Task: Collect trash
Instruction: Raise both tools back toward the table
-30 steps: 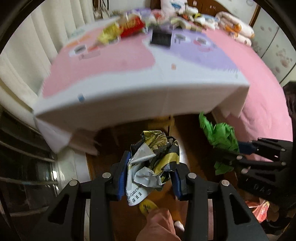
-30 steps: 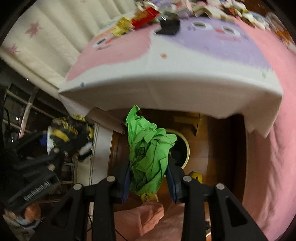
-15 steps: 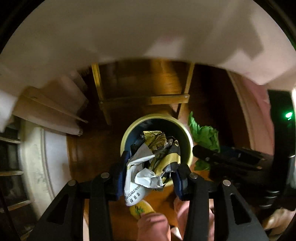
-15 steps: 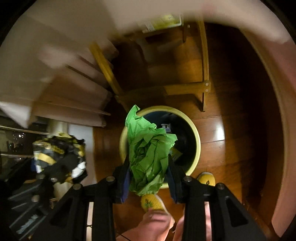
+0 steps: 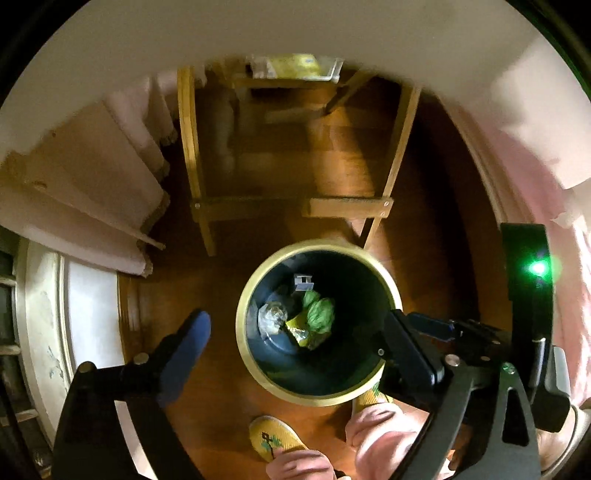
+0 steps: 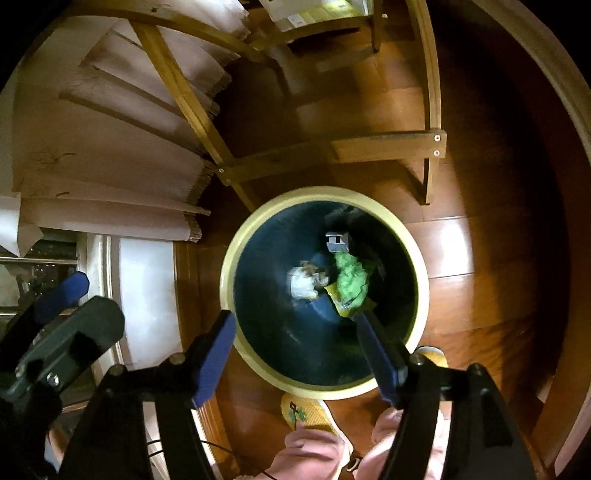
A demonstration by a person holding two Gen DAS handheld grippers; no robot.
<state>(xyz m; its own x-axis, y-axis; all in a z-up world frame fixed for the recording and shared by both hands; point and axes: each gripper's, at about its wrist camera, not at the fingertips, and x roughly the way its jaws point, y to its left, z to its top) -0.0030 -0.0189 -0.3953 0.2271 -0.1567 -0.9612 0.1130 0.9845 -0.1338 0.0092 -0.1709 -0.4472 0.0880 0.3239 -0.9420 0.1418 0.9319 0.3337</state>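
Note:
A round bin with a pale yellow rim stands on the wooden floor below both grippers. Inside it lie the crumpled green wrapper and the white and yellow wrapper. My left gripper is open and empty above the bin. My right gripper is open and empty above it too. The right gripper also shows at the right of the left wrist view, and the left gripper shows at the left of the right wrist view.
A wooden table frame stands just beyond the bin, with a white tablecloth hanging above. Folded cardboard leans at the left. The person's yellow slippers are at the bin's near side.
Both grippers have opened over the bin. The green wrapper and the white and yellow wrapper have dropped from the fingers into the bin.

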